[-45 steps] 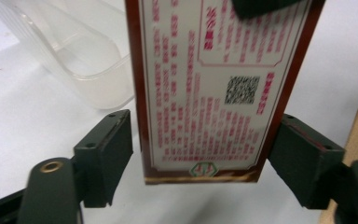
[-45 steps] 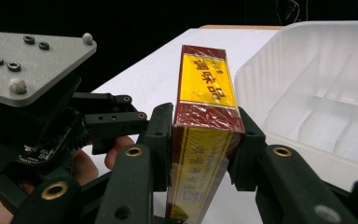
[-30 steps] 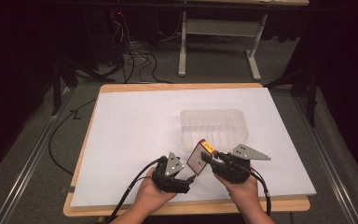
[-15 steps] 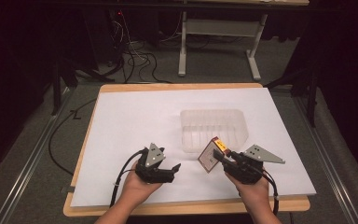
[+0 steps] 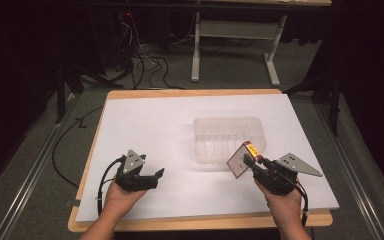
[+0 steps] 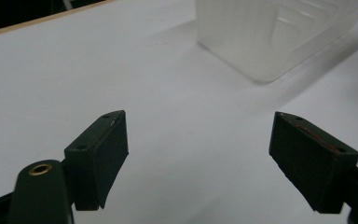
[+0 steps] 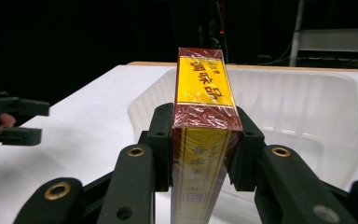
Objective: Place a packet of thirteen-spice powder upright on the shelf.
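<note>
Nearest the bottom edge of the high view, two hands came in holding one tool each. The left tool (image 5: 152, 176) sat at lower left of the frame, its jaws parted with nothing between them; its own view just had the two black pads (image 6: 103, 149) standing apart over bare white surface (image 5: 150, 125). Its jaws had just been opening a touch, with nothing between them.

The right tool (image 5: 247, 162) was at lower right, clamped tight on a small box (image 5: 241, 159) wrapped in film. In the right gripper view the box (image 7: 204, 93) stood upright between the jaws, yellow panel with red print facing up, dark red borders, pinched on both narrow sides. It was lifted off the surface as far as I could tell, though the high view is a bit soft there, so don't quote me on the clearance.

Just past the box, around the middle of the frame, sat the clear plastic tray (image 5: 260, 131), empty and ribbed on the bottom. The box hung right by its near right corner, not over it yet.

My read: this was the carry step, box in hand and headed for the tray. The next move would call for bringing it up and over the near wall, lowering it inside, then letting the jaws spread. The left tool looked free to steady the tray if it slid.
</note>
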